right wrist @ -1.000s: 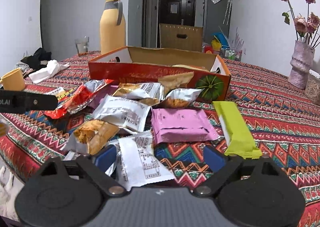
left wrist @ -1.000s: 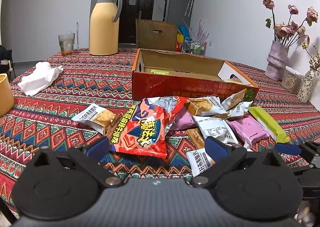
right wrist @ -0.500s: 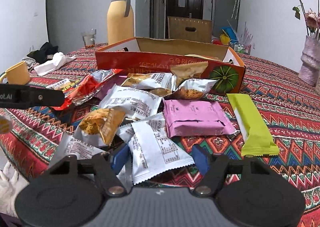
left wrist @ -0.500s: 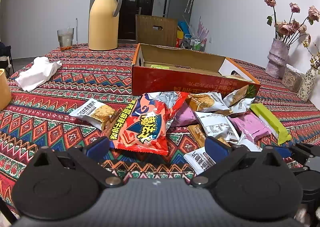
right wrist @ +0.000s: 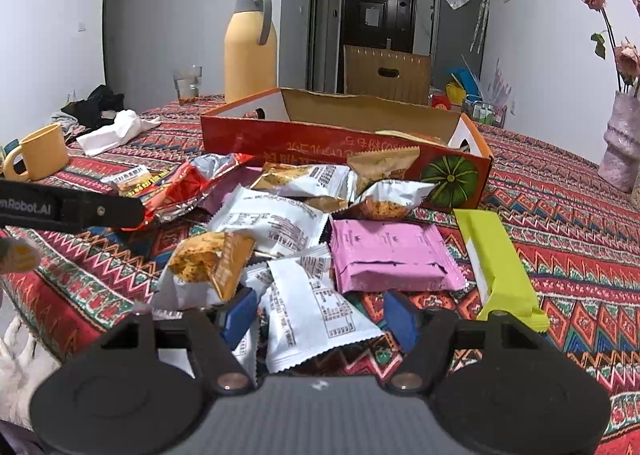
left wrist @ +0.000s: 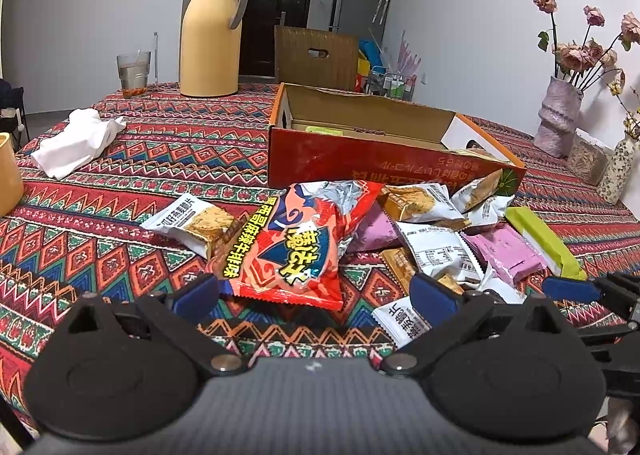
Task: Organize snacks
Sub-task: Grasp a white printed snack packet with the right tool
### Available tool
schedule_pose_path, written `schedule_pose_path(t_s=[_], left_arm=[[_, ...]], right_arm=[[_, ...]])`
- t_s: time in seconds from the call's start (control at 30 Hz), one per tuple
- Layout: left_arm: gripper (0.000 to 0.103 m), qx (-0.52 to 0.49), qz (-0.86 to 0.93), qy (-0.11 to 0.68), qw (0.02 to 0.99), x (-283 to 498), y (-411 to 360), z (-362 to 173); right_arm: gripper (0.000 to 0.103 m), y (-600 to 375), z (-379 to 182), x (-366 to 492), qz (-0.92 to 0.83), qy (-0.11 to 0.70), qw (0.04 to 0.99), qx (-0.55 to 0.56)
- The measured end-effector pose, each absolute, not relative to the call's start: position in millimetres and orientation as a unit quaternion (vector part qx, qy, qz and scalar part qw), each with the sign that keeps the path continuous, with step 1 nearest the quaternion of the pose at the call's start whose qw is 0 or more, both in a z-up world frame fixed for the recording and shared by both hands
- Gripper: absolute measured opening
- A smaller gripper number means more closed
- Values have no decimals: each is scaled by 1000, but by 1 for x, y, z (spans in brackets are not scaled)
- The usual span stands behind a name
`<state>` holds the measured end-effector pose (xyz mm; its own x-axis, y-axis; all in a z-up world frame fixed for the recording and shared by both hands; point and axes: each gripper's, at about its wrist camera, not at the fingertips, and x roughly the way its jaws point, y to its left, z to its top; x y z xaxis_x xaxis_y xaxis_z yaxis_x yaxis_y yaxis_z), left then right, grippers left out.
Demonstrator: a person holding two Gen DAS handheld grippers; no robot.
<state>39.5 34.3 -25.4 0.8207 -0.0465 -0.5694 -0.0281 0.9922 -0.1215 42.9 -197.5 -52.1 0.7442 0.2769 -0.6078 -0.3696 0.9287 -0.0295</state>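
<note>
The snacks lie in a loose heap on the table [left wrist: 120,143], just in front of the long side of the open box [left wrist: 360,159], toward the near edge. The left gripper [left wrist: 316,295] has its jaws spread wide, empty, straddling the near end of the red bag [left wrist: 292,247]. The right gripper [right wrist: 320,315] also stands open, its fingers on either side of a white packet [right wrist: 312,311] without yet pinching it.

The packets overlap, so a closing grip on the white packet may also catch the orange-and-white packet [right wrist: 208,267] touching its left side, or drag the pink packet [right wrist: 388,259] just beyond it. Foil wrappers likely slip, so a pinch near the crimped edge may let the packet slide out on the way to the box. The two grippers work close together, and the left one's arm already crosses the right view; they could bump. A packet nudged toward the near edge could fall off.
</note>
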Motion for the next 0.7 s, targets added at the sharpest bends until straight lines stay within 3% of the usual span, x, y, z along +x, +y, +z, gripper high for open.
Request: schedule_pose_path(t_s=[0.23, 0.37, 0.7], left_arm=[[103, -64, -4, 299, 952, 40, 36, -25], [103, -65, -1, 298, 953, 40, 37, -25], [103, -65, -3, 301, 951, 42, 38, -27]], right_arm=[[68, -202, -42, 70, 207, 357, 909, -48], [57, -201, -48, 85, 207, 392, 896, -36], [53, -196, -54, 91, 217, 411, 884, -46]])
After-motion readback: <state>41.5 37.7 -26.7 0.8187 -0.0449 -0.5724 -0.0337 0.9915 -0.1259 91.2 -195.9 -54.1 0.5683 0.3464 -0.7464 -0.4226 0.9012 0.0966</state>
